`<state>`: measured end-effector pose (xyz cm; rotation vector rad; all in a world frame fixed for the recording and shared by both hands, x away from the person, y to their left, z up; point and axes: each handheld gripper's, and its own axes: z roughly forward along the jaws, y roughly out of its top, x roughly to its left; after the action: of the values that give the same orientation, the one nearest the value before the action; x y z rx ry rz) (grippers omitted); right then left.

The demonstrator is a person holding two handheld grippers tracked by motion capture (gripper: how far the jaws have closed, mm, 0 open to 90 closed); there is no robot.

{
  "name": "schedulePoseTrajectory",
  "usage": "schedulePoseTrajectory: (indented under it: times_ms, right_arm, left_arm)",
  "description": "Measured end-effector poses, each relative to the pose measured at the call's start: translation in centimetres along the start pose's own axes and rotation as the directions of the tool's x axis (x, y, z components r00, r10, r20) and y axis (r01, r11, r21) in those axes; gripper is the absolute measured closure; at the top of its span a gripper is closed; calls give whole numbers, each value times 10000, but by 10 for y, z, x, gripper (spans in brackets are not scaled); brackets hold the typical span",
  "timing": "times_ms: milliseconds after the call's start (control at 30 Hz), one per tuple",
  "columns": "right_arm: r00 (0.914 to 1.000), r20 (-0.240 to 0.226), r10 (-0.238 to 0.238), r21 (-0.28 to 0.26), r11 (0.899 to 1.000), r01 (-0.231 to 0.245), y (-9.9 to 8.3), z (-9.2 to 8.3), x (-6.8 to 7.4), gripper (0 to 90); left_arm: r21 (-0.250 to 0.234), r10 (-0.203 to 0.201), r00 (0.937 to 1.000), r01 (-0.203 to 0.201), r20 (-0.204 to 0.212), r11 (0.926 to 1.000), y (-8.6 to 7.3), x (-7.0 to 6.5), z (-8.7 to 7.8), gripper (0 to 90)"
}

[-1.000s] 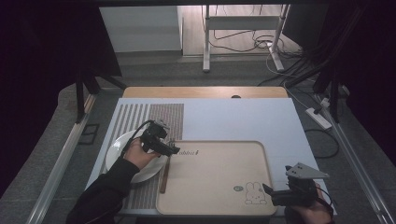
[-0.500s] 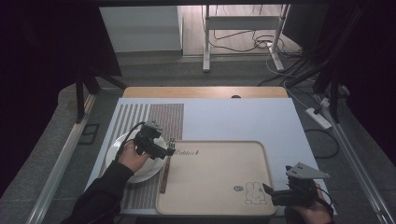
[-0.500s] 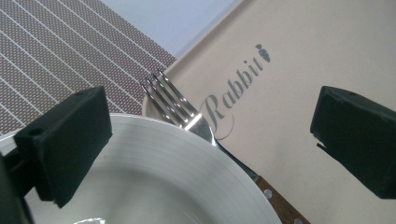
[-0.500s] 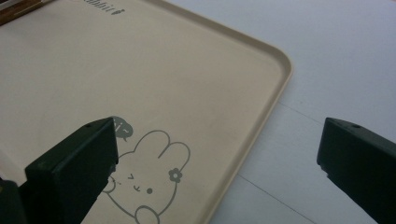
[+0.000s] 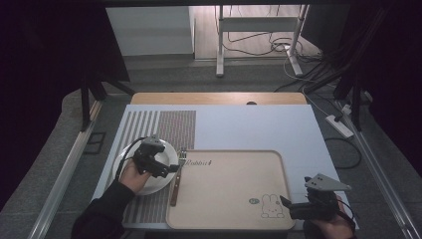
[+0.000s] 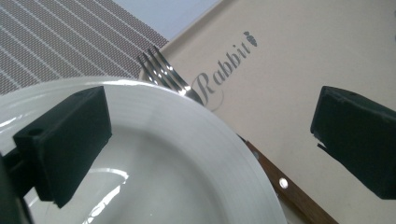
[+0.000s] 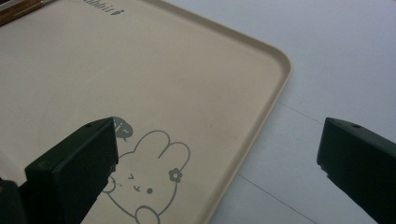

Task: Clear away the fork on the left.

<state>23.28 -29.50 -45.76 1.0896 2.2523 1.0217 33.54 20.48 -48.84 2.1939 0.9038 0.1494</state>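
Two tongs showing in the high view: left tongs (image 5: 171, 169) hovering over the white plate (image 5: 127, 157) on the striped mat (image 5: 164, 127), jaws wide, having just been opening, nothing between; right tongs (image 5: 284, 204) sitting wide at the beige tray (image 5: 229, 189) corner. Left gripper view: looking across plate (image 6: 187, 154), fork (image 6: 161, 70) lying beside the rim. Right gripper view: straddling the tray's (image 7: 261, 93) edge, counter (image 7: 336, 56) beyond.

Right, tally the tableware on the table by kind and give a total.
Plate: 1
Fork: 1
Tray: 1
Striped placemat: 1
Total: 4
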Motion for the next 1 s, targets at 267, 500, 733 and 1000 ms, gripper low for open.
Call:
schedulePoseTrajectory:
  times_ms: [267, 500, 733, 1000]
  right_arm:
    - [10000, 13, -1, 12, 10000, 1, 0, 0, 0, 0]
    - [10000, 16, 17, 14, 10000, -17, 0, 0, 0, 0]
    - [10000, 17, 5, 27, 10000, -5, 0, 0, 0, 0]
    - [10000, 20, 7, 41, 10000, -7, 0, 1, 0, 0]
  left_arm:
    - [-220, -505, 9987, 506, 59, 9985, -21, -2, -19, 0]
    - [-410, -868, 9961, 874, 163, 9953, -39, -4, -34, 0]
    - [-703, -1413, 9898, 1423, 195, 9873, -60, -3, -49, 0]
    - [-801, -1641, 9864, 1636, 2, 9833, -75, -6, -60, 0]
